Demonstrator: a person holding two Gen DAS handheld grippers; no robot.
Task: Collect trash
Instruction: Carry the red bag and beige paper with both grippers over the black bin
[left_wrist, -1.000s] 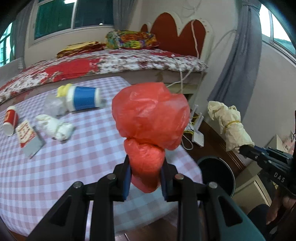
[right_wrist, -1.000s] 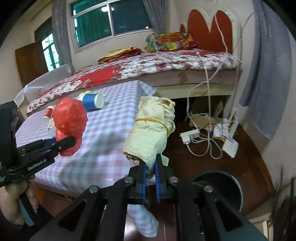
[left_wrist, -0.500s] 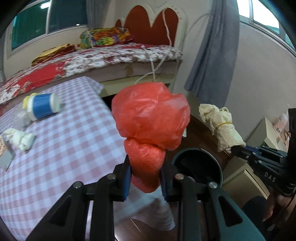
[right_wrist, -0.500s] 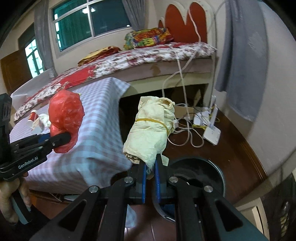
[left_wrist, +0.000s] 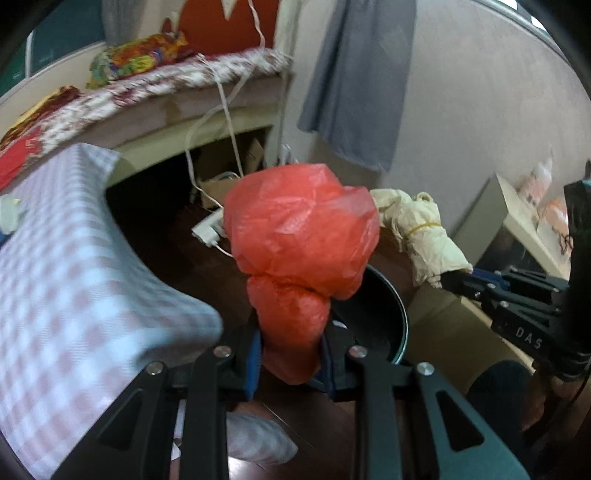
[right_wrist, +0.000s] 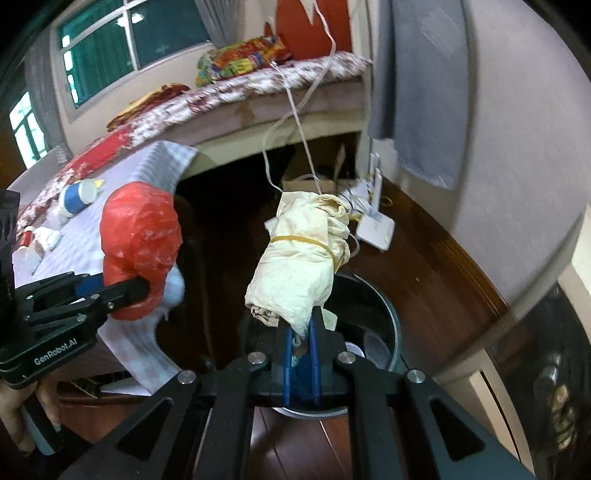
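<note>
My left gripper (left_wrist: 290, 354) is shut on a crumpled red plastic bag (left_wrist: 299, 240), held in the air beside the table corner; it also shows in the right wrist view (right_wrist: 138, 240). My right gripper (right_wrist: 301, 343) is shut on a cream paper bundle (right_wrist: 299, 266) bound with a rubber band, held just above the round black trash bin (right_wrist: 384, 321). The bundle (left_wrist: 421, 236) and the bin (left_wrist: 388, 317) also show in the left wrist view, the bin just behind the red bag.
The checked-cloth table (left_wrist: 74, 280) is at the left, with a blue cup (right_wrist: 75, 197) and other litter on it. A bed (right_wrist: 258, 88), hanging cables (right_wrist: 295, 114), a power strip (left_wrist: 208, 230) and a white router (right_wrist: 375, 229) lie beyond. A cabinet (left_wrist: 517, 229) stands right.
Both grippers have swung right, away from the table and toward the bin. The bin is now close under the bundle and right behind the red bag. Both grips are unchanged.
</note>
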